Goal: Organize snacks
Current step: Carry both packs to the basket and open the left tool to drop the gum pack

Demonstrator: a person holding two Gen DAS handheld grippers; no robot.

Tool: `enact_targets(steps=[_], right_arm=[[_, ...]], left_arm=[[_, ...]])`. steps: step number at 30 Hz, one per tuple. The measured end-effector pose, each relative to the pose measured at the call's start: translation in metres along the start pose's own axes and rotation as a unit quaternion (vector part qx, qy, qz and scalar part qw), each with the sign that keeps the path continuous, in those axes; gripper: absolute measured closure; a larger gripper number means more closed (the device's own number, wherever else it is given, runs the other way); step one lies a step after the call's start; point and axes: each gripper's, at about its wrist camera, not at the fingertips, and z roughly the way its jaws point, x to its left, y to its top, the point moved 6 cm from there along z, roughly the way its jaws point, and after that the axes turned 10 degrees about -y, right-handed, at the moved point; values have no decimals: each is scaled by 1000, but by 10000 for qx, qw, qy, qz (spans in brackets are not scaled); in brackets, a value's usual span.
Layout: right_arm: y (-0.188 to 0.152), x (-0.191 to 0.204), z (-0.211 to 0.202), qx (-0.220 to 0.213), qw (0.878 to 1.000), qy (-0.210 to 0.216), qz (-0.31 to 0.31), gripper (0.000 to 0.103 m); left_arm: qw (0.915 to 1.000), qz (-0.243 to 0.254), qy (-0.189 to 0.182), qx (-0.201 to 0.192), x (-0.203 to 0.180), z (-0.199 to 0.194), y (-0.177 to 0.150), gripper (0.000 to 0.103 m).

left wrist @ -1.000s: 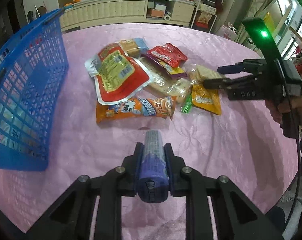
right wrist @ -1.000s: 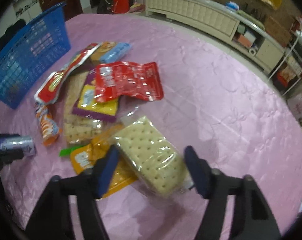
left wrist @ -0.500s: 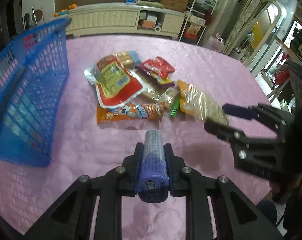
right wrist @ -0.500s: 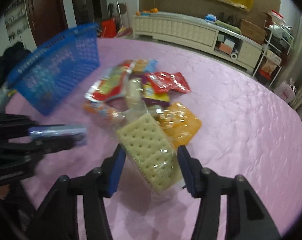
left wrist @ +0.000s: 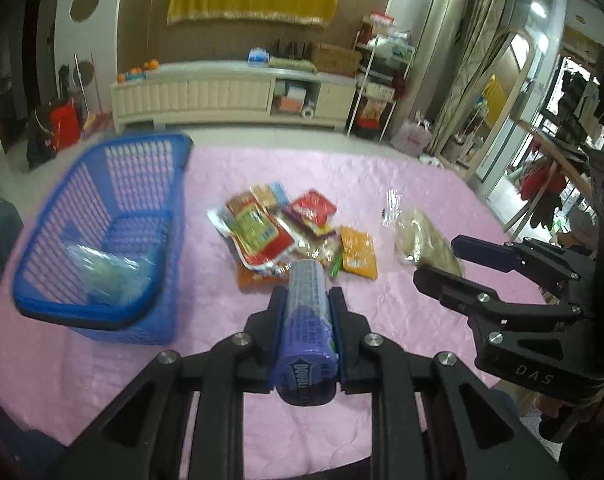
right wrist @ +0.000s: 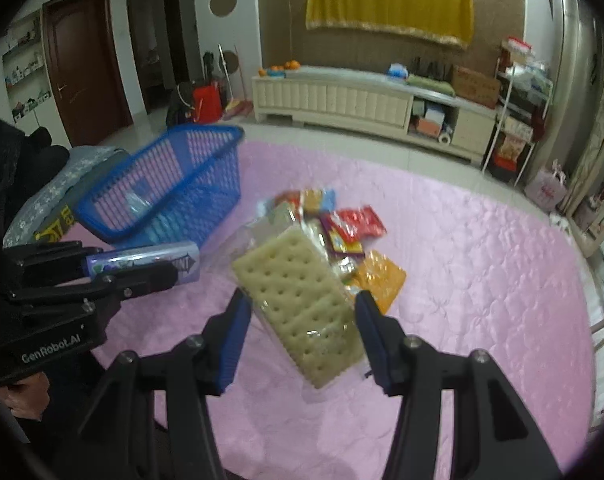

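My left gripper (left wrist: 305,300) is shut on a purple cylindrical snack roll (left wrist: 306,320), held above the pink table. The roll (right wrist: 142,258) also shows at the left of the right wrist view. My right gripper (right wrist: 303,308) is shut on a clear-wrapped cracker pack (right wrist: 298,292), which hangs tilted above the table. From the left wrist view this pack (left wrist: 419,236) sits in the right gripper (left wrist: 441,260) at the right. A pile of snack packets (left wrist: 286,232) lies mid-table. A blue basket (left wrist: 150,140) stands left of the pile.
A clear packet (left wrist: 110,272) lies inside the basket. An orange packet (right wrist: 381,276) lies at the pile's near right edge. A pink quilted cloth (right wrist: 481,280) covers the round table. A long cream cabinet (right wrist: 341,100) stands behind it, and a hand (right wrist: 22,396) holds the left gripper.
Both grippers have risen and drawn back from the pile. The cracker pack has come up off the table in the right gripper, whose jaws closed in on it. The basket's inside has come into sight.
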Motion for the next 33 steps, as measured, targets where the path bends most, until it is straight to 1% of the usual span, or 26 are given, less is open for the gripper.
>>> enact_targets(steps=[1, 4, 7, 12, 14, 16, 19, 25, 28, 29, 33], right_arm=[[6, 5, -9, -55, 10000, -64, 0, 45], [18, 18, -27, -200, 9997, -167, -8, 45], [31, 35, -42, -337, 9992, -196, -42, 45], [53, 62, -55, -533, 9985, -124, -80, 45], [64, 79, -59, -620, 9979, -27, -200, 45], [71, 92, -59, -693, 9970, -42, -345, 45], [83, 105, -54, -689, 9969, 160, -354, 45], [105, 125, -38, -656, 9966, 345, -362, 45], [113, 137, -31, -683, 9962, 343, -409, 45], [116, 140, -26, -660, 9963, 350, -433, 45], [123, 151, -2, -499, 9968, 338, -527, 45]], left_arm=[[10000, 10, 6, -50, 1, -5, 2, 84], [9996, 30, -26, -288, 5, -37, 12, 84], [9986, 161, 61, -499, 11, -63, 21, 84], [9970, 193, 198, -724, 32, -97, 32, 84], [9963, 188, 287, -782, 44, -107, 37, 84], [9959, 183, 365, -811, 56, -114, 42, 84], [9956, 149, 446, -813, 71, -118, 46, 84], [9956, -38, 516, -782, 104, -118, 61, 84], [9955, -68, 604, -730, 119, -112, 68, 84], [9955, -79, 611, -716, 122, -112, 69, 84], [9964, -129, 614, -574, 142, -92, 77, 84]])
